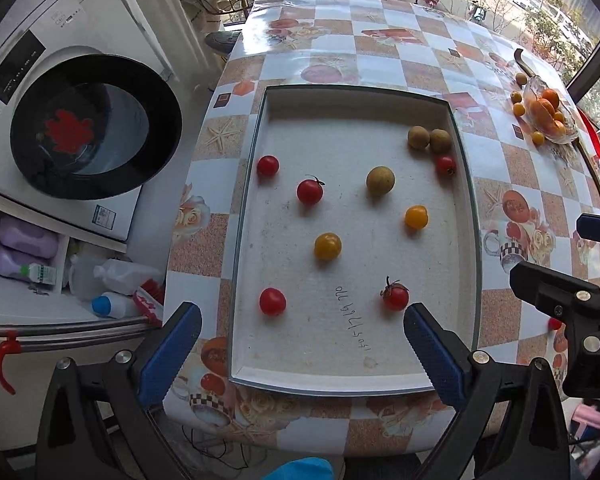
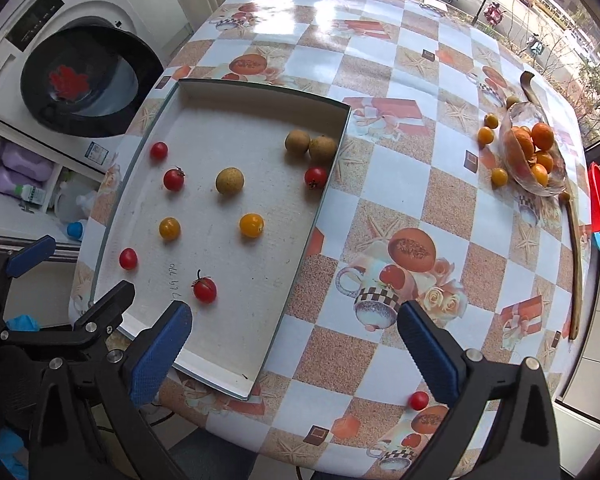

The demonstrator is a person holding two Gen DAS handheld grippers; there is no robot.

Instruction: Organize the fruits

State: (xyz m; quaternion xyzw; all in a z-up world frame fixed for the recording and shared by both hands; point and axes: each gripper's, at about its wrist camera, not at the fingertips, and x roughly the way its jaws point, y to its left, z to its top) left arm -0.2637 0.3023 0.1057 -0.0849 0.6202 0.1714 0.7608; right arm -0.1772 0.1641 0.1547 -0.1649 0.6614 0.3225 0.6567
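Left wrist view: my left gripper [image 1: 302, 354] hangs above the near end of the white tray [image 1: 466, 216], jaws spread wide and empty. Inside the tray lie red tomatoes — the nearest [image 1: 395, 297] just beyond my right pad — yellow ones and brown fruits. Right wrist view: my right gripper [image 2: 293, 352] is equally wide and holds nothing. One stray tomato [image 2: 418, 400] sits outside the tray, near the table's edge — probably my next pickup, needing a descent and closure.
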